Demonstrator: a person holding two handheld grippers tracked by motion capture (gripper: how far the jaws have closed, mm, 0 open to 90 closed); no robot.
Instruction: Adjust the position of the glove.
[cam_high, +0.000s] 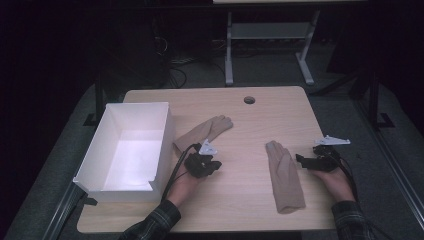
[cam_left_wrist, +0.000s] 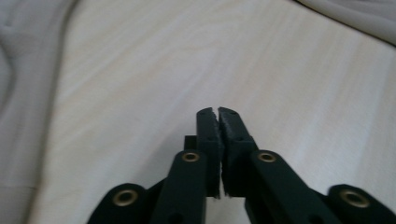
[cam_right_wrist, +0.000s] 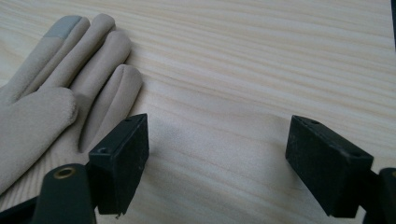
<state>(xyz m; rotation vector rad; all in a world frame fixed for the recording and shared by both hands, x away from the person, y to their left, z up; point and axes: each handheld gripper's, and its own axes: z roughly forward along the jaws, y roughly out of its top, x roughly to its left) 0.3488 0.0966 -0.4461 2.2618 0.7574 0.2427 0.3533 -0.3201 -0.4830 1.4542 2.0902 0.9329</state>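
On the desk (cam_high: 250, 130), the left gripper (cam_high: 212, 164) had its jaws pressed together on nothing, near one beige glove (cam_high: 202, 131) beside the white box (cam_high: 127, 150). The right gripper (cam_high: 301, 159) stood with jaws wide apart and empty, just beside the other glove (cam_high: 284, 176).

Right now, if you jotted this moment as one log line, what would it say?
left gripper: shut, empty, beside left glove | right gripper: open, beside right glove | white box: empty | both gloves flat on table
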